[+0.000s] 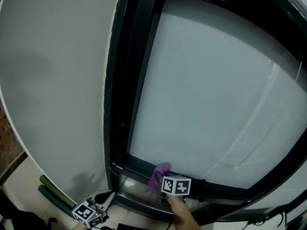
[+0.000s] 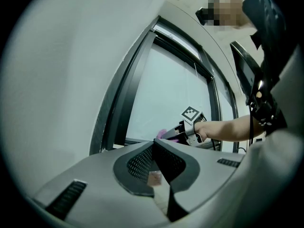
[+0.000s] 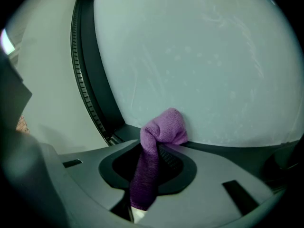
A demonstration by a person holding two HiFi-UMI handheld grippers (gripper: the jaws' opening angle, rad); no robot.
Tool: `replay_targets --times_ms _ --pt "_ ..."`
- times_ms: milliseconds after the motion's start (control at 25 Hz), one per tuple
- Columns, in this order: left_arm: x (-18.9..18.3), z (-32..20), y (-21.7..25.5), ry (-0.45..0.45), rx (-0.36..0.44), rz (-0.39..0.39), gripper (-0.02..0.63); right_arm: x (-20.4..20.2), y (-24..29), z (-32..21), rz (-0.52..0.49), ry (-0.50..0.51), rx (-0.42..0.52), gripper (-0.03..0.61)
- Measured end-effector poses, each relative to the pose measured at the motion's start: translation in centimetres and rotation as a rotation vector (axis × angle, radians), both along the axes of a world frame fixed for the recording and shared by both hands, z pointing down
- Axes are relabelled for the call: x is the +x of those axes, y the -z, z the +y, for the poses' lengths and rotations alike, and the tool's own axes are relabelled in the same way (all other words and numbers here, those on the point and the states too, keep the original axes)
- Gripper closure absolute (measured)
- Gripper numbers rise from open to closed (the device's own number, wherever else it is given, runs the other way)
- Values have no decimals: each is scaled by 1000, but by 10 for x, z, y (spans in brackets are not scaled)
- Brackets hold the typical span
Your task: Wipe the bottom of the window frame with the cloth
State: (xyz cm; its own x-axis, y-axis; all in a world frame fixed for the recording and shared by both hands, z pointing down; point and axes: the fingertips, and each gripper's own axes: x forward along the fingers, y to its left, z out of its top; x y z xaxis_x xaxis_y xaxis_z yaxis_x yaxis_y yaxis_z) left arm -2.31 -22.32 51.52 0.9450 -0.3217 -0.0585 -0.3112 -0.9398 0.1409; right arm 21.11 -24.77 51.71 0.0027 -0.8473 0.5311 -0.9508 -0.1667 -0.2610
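On window frame [image 1: 121,104] bottom: cloth [image 1: 159,175], below glass pane [image 1: 211,90].

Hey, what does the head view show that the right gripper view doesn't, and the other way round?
Only the head view: the left gripper low at the left, away from the window, two green tubes lying by the wall, and the hand holding the right gripper. Only the right gripper view: its jaws shut on the purple cloth, whose bunched end sits against the glass just above the bottom of the frame. Both: cloth, glass, frame and the white wall.
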Motion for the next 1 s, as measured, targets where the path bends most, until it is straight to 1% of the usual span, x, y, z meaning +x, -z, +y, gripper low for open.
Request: replay_targets --times_ms 280,480,720,920,1000 --pt "-22 -5 -6 64 -21 -4 609 -19 -2 -18 -8 45 0 486" --pt "-31 -6 -6 94 -8 -6 609 -32 -2 -30 4 80 5 486" --pt "-44 -5 -7 144 -12 0 609 -41 -2 -42 3 133 -14 486" --pt "-54 -6 -11 181 -24 2 609 -47 -2 -54 69 193 -53 486" --pt "-57 -6 -13 192 -26 2 609 -49 -2 -58 74 208 -62 486"
